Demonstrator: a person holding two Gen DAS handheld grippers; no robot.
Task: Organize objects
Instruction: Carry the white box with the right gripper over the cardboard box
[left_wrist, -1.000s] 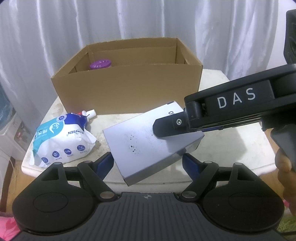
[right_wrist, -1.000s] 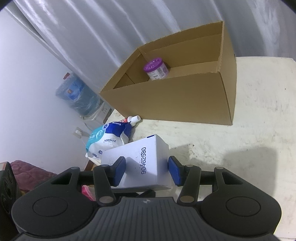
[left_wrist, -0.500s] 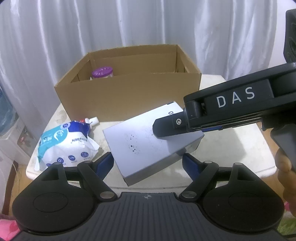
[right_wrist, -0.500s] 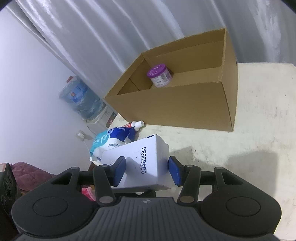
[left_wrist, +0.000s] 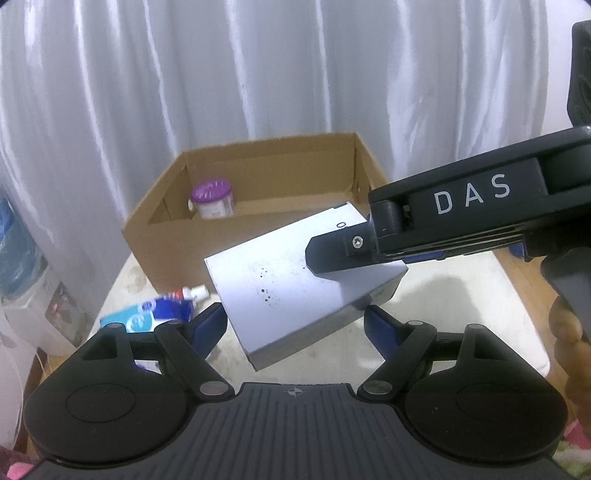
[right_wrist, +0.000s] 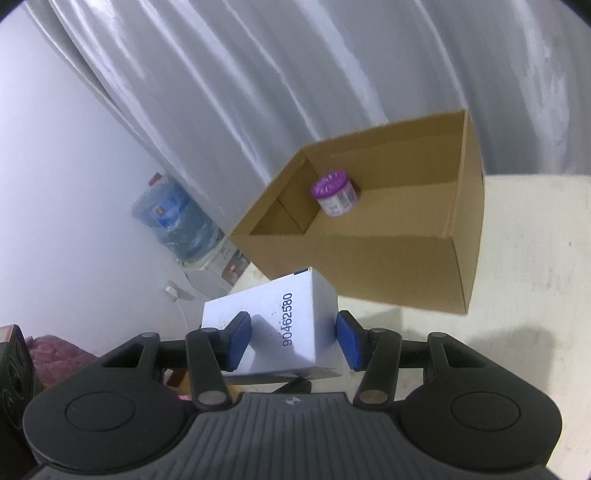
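Observation:
A white box (left_wrist: 280, 280) printed with a number (right_wrist: 295, 325) hangs in the air above the table, tilted. My left gripper (left_wrist: 295, 321) is shut on its near end, blue pads against both sides. My right gripper (right_wrist: 293, 339) is shut on its other end; in the left wrist view one of its fingers (left_wrist: 332, 254) lies across the box's top face. Behind stands an open cardboard carton (left_wrist: 258, 236) (right_wrist: 369, 266) with a purple-lidded jar (left_wrist: 212, 199) (right_wrist: 334, 195) in its far left corner. A blue-and-white spouted pouch (left_wrist: 155, 314) lies on the table, partly behind my left finger.
The pale table (left_wrist: 461, 295) (right_wrist: 535, 258) carries the carton at its back. A water dispenser bottle (right_wrist: 177, 218) stands left of the table by the wall. White curtains hang behind. A person's hand (left_wrist: 565, 325) holds the right gripper's handle.
Both grippers have risen together with the white box still between them. The carton and pouch sit lower in view, and more of the carton's inside and the jar shows.

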